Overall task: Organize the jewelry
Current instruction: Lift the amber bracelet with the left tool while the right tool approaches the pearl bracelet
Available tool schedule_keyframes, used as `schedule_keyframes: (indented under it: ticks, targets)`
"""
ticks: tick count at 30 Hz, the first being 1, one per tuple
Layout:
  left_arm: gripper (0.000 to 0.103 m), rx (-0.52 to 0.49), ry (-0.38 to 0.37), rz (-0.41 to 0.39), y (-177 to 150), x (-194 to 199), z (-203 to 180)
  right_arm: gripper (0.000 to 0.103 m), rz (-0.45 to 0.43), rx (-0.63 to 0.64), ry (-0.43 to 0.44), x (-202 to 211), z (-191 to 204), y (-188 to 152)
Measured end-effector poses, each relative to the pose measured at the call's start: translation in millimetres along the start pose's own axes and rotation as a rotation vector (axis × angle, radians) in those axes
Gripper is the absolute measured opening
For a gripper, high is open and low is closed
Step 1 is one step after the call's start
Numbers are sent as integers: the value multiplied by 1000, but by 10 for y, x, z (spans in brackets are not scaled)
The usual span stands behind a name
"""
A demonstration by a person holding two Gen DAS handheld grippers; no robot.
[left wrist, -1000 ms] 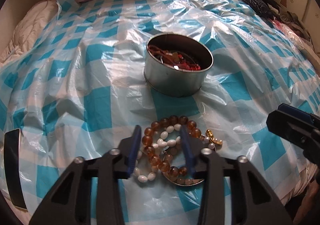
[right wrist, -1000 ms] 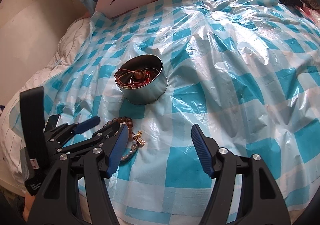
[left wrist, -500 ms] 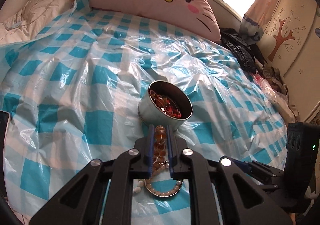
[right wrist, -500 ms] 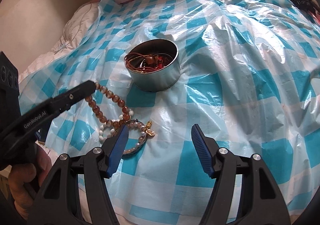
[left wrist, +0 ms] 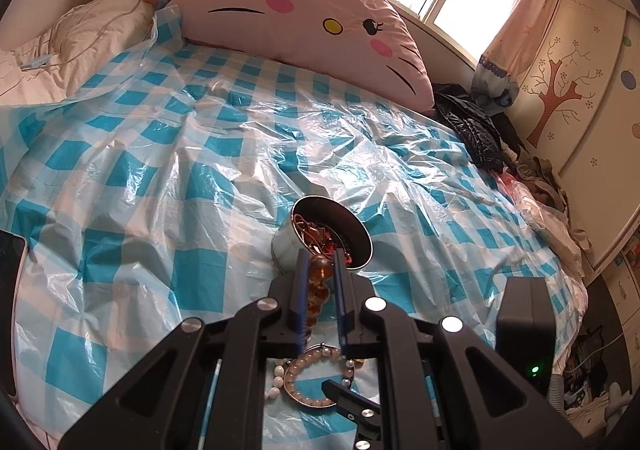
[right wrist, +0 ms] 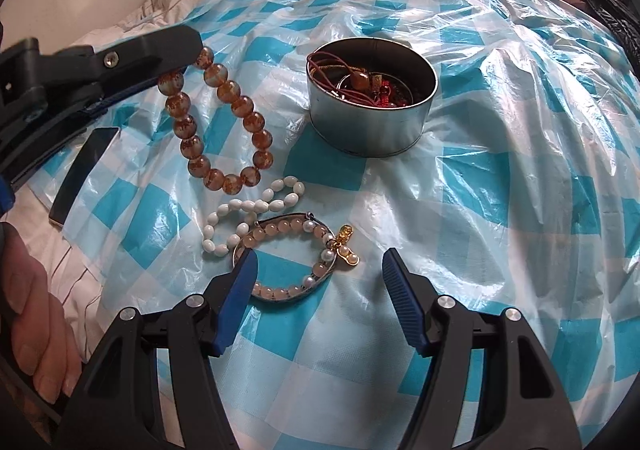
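amber beads lifted off the bed

amber bead bracelet (right wrist: 218,123), a loop of glossy brown-orange spheres, hangs pinched at its top end by the left gripper (left wrist: 319,292), whose fingers are nearly closed on it. its long axis runs downward from the fingers, the lower beads probably just touching the blue-checked plastic sheet (right wrist: 500,177) on the bed. just beside it lie a white bead bracelet (right wrist: 248,215) and a pink bead bangle (right wrist: 284,262) with a gold charm. the round metal tin (right wrist: 370,125) stands upright nearby, holding red cords. the right gripper (right wrist: 318,302) hovers by the bangle, fingers wide apart.
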State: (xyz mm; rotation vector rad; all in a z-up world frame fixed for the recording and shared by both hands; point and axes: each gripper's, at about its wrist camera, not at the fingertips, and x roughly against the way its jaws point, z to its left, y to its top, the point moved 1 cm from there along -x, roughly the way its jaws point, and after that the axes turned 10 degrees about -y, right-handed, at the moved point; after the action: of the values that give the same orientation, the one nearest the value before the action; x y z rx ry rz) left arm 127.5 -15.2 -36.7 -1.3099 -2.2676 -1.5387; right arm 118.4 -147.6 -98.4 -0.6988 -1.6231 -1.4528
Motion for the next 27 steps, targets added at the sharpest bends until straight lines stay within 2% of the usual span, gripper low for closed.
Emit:
schedule_keyframes:
  ticks: [2, 4, 6, 7, 12, 15, 27]
  targets:
    - [12, 0, -1, 6, -2, -10, 4, 45, 11, 26, -17, -50, 44, 0]
    - [12, -1, -2, 8, -8, -13, 3, 21, 16, 19, -20, -62, 21, -18]
    - [12, -2, -2, 7, -7, -16, 0, 16, 9, -17, 22, -30, -50, -23]
    - [12, 0, -2, 8, -9, -17, 0, 6, 3, -28, 31, -7, -69, -24]
    - [12, -2, -1, 6, -11, -15, -5, 6, -52, -63, 51, 155, -144, 0]
    - [12, 0, 1, 4, -12, -15, -6, 6, -57, -93, 84, 196, -201, 5]
    - [12, -6, -22, -12, 27, 27, -24, 6, -265, -186, 175, 671, -413, 62]
